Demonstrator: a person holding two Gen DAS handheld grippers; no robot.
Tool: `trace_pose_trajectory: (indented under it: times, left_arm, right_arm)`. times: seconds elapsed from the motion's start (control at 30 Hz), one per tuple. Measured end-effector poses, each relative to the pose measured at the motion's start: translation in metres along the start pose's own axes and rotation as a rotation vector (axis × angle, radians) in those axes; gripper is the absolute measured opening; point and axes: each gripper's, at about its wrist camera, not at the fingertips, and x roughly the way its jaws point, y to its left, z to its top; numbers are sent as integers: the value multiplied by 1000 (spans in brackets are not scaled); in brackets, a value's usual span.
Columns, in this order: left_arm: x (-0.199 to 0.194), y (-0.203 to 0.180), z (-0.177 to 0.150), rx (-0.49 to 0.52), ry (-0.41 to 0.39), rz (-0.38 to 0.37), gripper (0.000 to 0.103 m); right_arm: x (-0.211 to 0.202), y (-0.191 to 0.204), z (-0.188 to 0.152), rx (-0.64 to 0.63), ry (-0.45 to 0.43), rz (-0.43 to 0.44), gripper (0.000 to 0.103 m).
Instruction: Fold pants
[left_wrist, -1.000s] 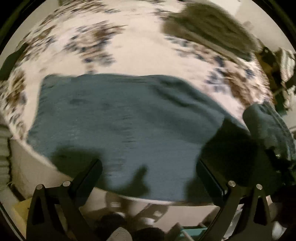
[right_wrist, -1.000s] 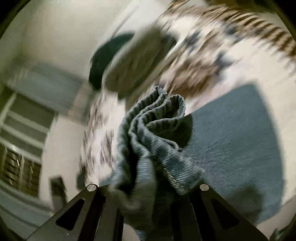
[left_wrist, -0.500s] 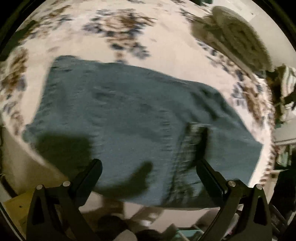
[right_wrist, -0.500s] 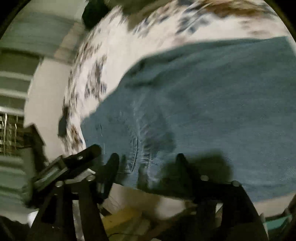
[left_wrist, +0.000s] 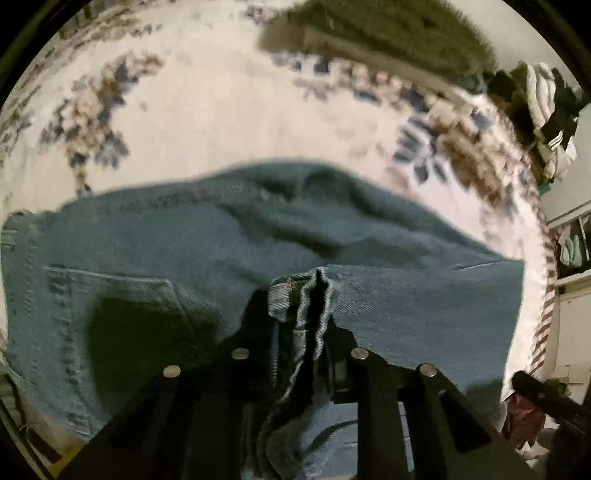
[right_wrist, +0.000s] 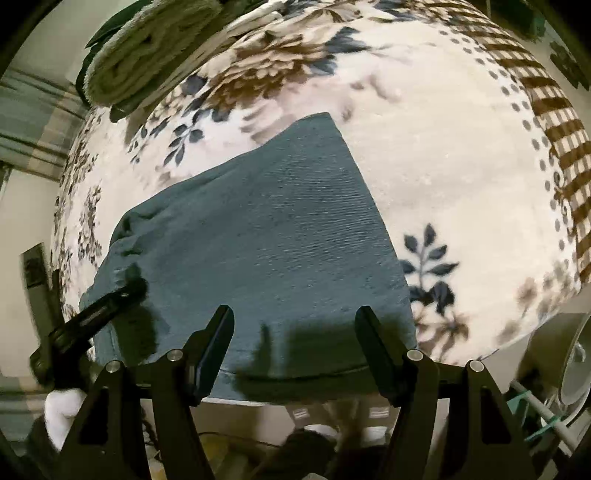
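Blue denim pants (left_wrist: 332, 240) lie folded on a floral bed blanket (left_wrist: 221, 122). In the left wrist view my left gripper (left_wrist: 301, 332) is shut on a bunched hem or edge of the pants (left_wrist: 314, 295) and holds it over the rest of the cloth; a back pocket (left_wrist: 110, 291) shows at the left. In the right wrist view the pants (right_wrist: 266, 236) lie flat near the bed's front edge. My right gripper (right_wrist: 295, 343) is open and empty just above their near edge. The left gripper (right_wrist: 92, 317) shows at the pants' left end.
A rolled olive towel (right_wrist: 147, 48) lies at the far end of the blanket (right_wrist: 443, 147). A pile of clothes (left_wrist: 543, 99) sits at the far right in the left wrist view. A white fan (right_wrist: 576, 369) stands by the bed's right.
My right gripper let go of the bunched denim and now hangs open over the flat pants. My left gripper went from open to shut on a pants edge.
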Motion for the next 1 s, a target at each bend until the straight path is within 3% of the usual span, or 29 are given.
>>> trace_pose_trajectory:
  times: [0.07, 0.17, 0.33, 0.37, 0.43, 0.47, 0.57, 0.6, 0.77, 0.83, 1.0]
  left_arm:
    - [-6, 4, 4, 7, -28, 18, 17]
    - [19, 17, 8, -30, 40, 16, 22]
    - [8, 35, 4, -118, 58, -56, 31]
    - [-2, 42, -1, -137, 48, -70, 37]
    - [-24, 59, -16, -173, 19, -79, 74]
    - [-37, 69, -23, -202, 3, -88, 99]
    - [-73, 111, -49, -331, -63, -95, 101]
    - [-70, 116, -49, -372, -74, -84, 101]
    - [-66, 220, -95, -729, -146, -28, 101]
    - [-55, 245, -103, -790, -172, -4, 100]
    - [-34, 280, -103, -904, -251, -100, 99]
  right_arm:
    - [7, 10, 0, -4, 8, -25, 70]
    - [7, 16, -9, -4, 28, -53, 70]
    - [38, 20, -9, -25, 102, -166, 70]
    - [38, 23, -8, -32, 103, -174, 70]
    - [33, 27, -7, -29, 104, -140, 70]
    - [31, 29, -8, -27, 104, -131, 70]
    - [24, 40, -11, -37, 111, -117, 70]
    - [24, 46, -13, -49, 116, -116, 70]
    - [38, 75, -19, -90, 154, -106, 70]
    - [46, 84, -20, -99, 155, -113, 70]
    - [64, 105, -26, -105, 161, -136, 70]
